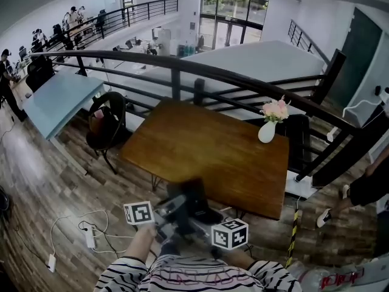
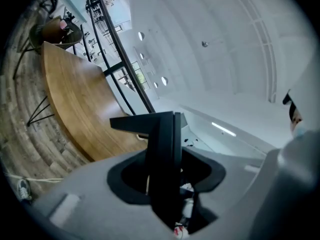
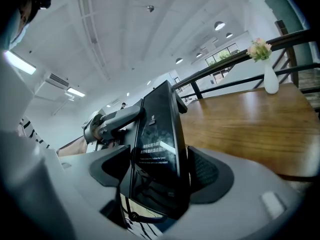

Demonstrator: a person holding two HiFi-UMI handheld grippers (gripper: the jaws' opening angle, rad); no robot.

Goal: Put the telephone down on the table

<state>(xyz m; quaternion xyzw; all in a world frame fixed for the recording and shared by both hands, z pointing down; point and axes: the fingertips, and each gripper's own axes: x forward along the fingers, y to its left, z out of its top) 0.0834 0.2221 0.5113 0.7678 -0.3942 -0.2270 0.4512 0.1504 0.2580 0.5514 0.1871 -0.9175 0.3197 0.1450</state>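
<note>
Brown wooden table [image 1: 200, 145] on a railed mezzanine bears only a white vase [image 1: 267, 132] of flowers at its far corner. The black telephone [image 1: 194, 199] is in the air by the near edge, clamped between the left gripper [image 1: 175, 208] and the right gripper [image 1: 205, 222], each with jaws closed partway onto its thin body. It looks rigid, glossy and probably light but slippery, so gripping the flat faces near mid-length seems wisest; pale print on its screen is too small to read.
</note>
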